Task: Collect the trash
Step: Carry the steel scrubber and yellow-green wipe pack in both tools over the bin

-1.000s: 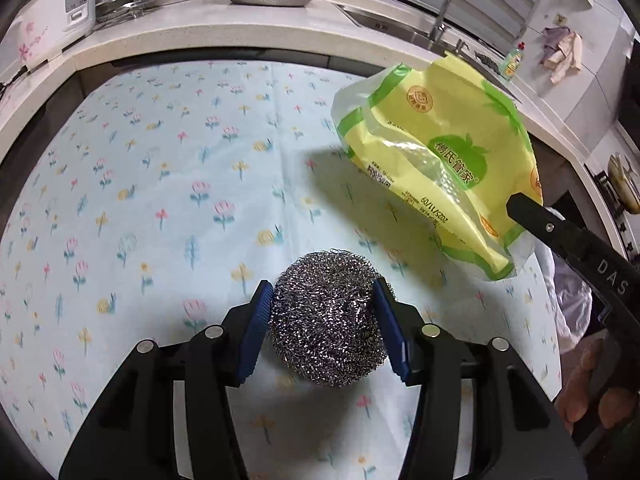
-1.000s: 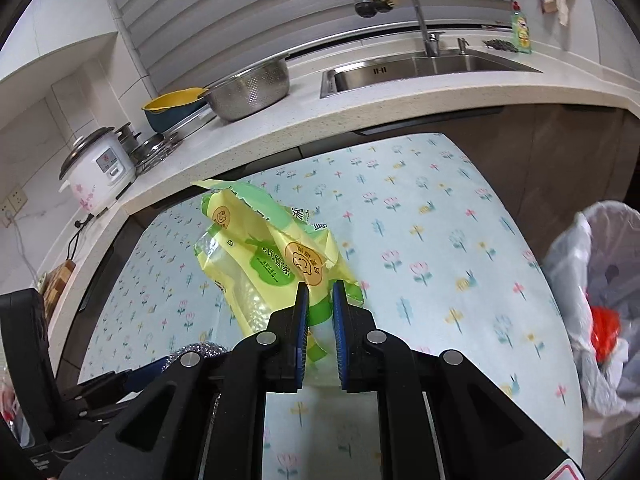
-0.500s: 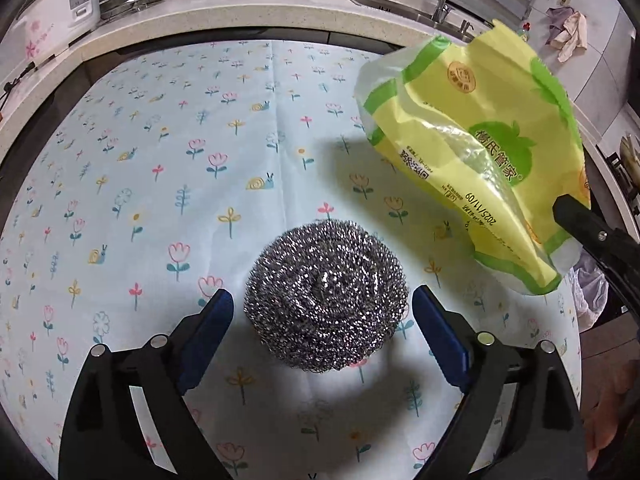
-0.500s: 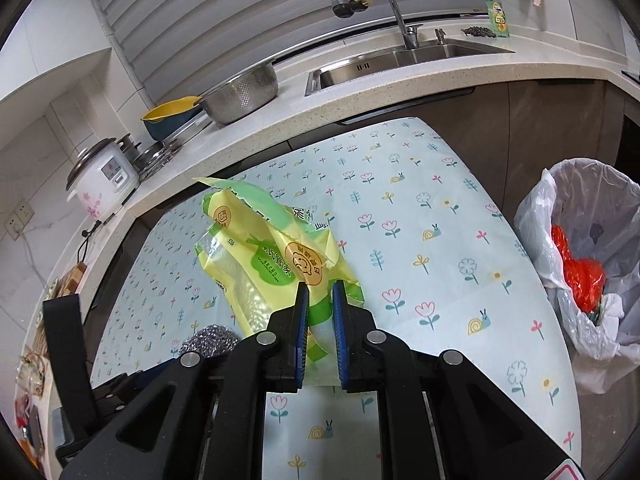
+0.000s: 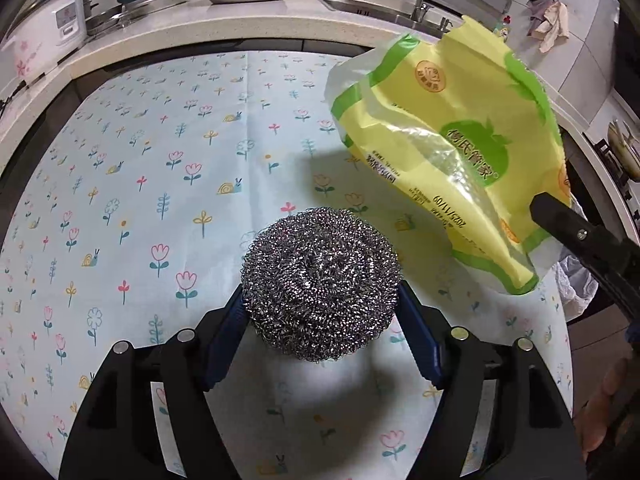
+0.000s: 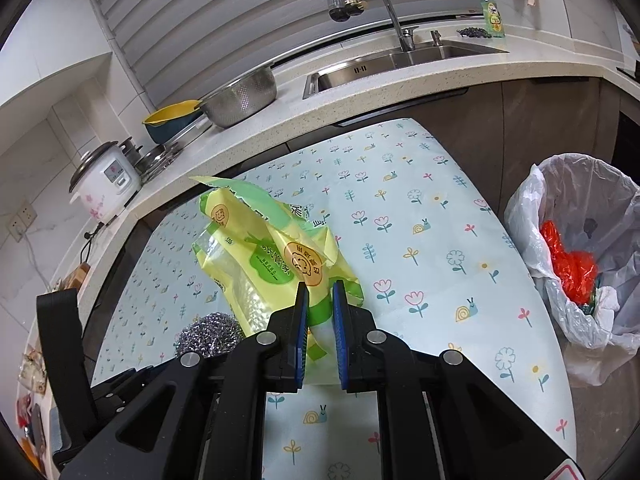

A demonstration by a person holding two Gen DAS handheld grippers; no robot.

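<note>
Your right gripper [image 6: 320,308] clamps the yellow-green bag [image 6: 264,256] aloft for the bin [image 6: 532,240]; your left gripper's [image 5: 320,320] jaws, just closing, straddle the steel scourer [image 5: 320,280].

One round steel-wool scouring ball [image 5: 320,284] sits at the lower centre of the left wrist view. One crinkled yellow-and-green plastic package [image 5: 452,152] fills the upper right there. One bin lined with a translucent white bag [image 6: 576,256] stands at the right edge of the right wrist view. On the counter along the top: one perforated steel colander [image 6: 240,98], one yellow-and-blue bowl [image 6: 170,120], one white rice cooker [image 6: 104,178], one chrome tap [image 6: 380,4], one green dish-soap bottle [image 6: 493,16].
</note>
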